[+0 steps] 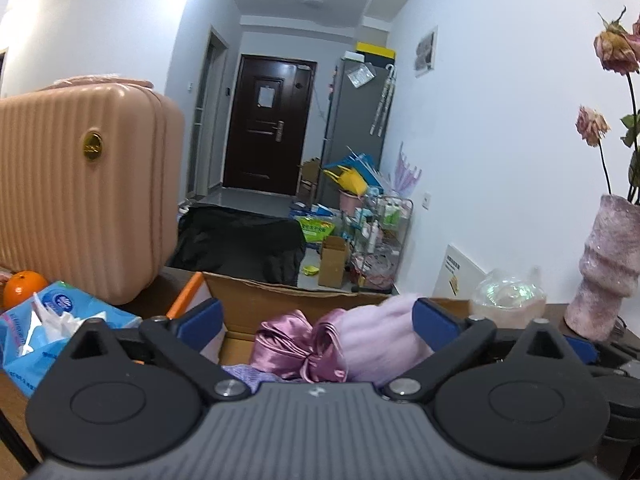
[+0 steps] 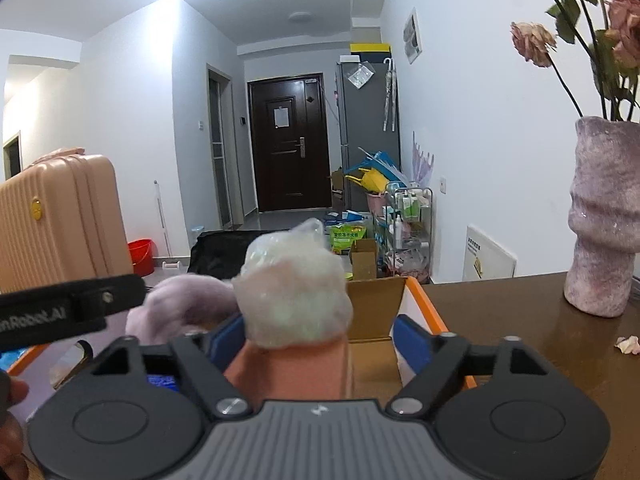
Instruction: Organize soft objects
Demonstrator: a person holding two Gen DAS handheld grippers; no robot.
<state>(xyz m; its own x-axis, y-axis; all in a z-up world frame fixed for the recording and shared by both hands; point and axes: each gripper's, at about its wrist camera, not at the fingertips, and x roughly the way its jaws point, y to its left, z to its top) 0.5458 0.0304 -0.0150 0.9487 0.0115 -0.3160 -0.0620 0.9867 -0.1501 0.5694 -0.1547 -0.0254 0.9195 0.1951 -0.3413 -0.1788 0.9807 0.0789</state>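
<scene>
Cardboard box (image 1: 280,300) on desk (image 2: 500,320): holds shiny pink satin bundle (image 1: 296,344), fuzzy lilac cloth (image 1: 384,332) and a plastic-wrapped pale bundle (image 2: 292,292), the last blurred, possibly not yet settled. Left hand-held gripper (image 1: 320,320): jaws spread wide, gripping nothing. Right hand-held gripper (image 2: 320,338): jaws apart, wrapped bundle between them, unpressed. Beside box: tissue pack (image 1: 52,328), vase (image 2: 600,216)
</scene>
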